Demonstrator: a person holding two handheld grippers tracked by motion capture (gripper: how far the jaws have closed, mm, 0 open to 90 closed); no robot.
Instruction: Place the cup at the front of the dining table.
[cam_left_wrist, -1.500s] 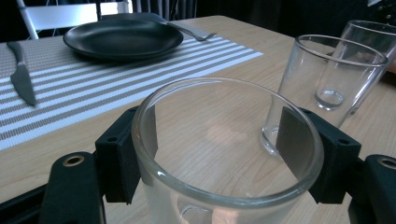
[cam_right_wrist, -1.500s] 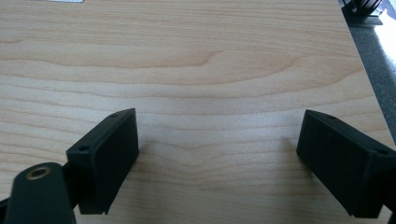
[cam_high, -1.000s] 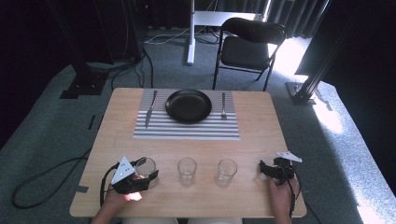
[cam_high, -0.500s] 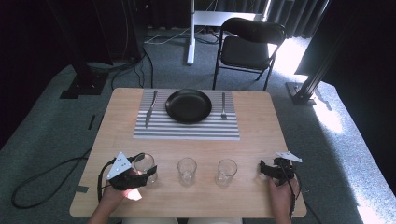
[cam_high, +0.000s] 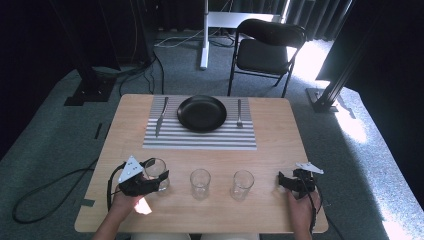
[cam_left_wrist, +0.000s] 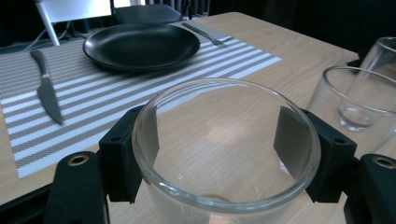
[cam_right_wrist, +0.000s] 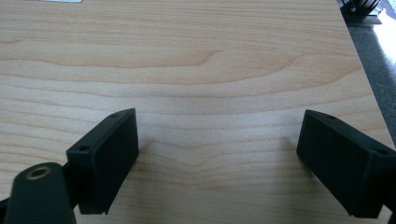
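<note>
A: Describe the surface and surroundings.

B: A light wooden table (cam_high: 270, 150) stands on grey carpet in a dark room, with a black folding chair (cam_high: 265, 50) beyond its far edge. A striped placemat (cam_high: 200, 137) lies at the far side. It carries a black plate (cam_high: 202, 113), a knife (cam_high: 161, 116) to one side and a fork (cam_high: 239, 113) to the other.

A: State the position of the glasses.

B: Three clear glasses stand in a row near the person's edge. The left glass (cam_left_wrist: 224, 154) sits between the jaws of the left gripper (cam_high: 150, 179). The middle glass (cam_high: 200, 183) and the right glass (cam_high: 242, 184) stand free, well apart from each other.

A: State the condition of the left gripper.

B: In the left gripper view, both pads (cam_left_wrist: 293, 140) bracket the glass wall, one on each side. The pads appear to touch the wall, so the gripper is grasping the left glass. The base of the glass is cut off by the frame, so contact with the table cannot be confirmed.

A: State the condition of the right gripper.

B: The right gripper (cam_high: 292, 181) rests near the right table edge. Its jaws stand wide apart and released over bare wood. The right hand (cam_high: 300, 210) is partly cut off at the bottom of the high view.
</note>
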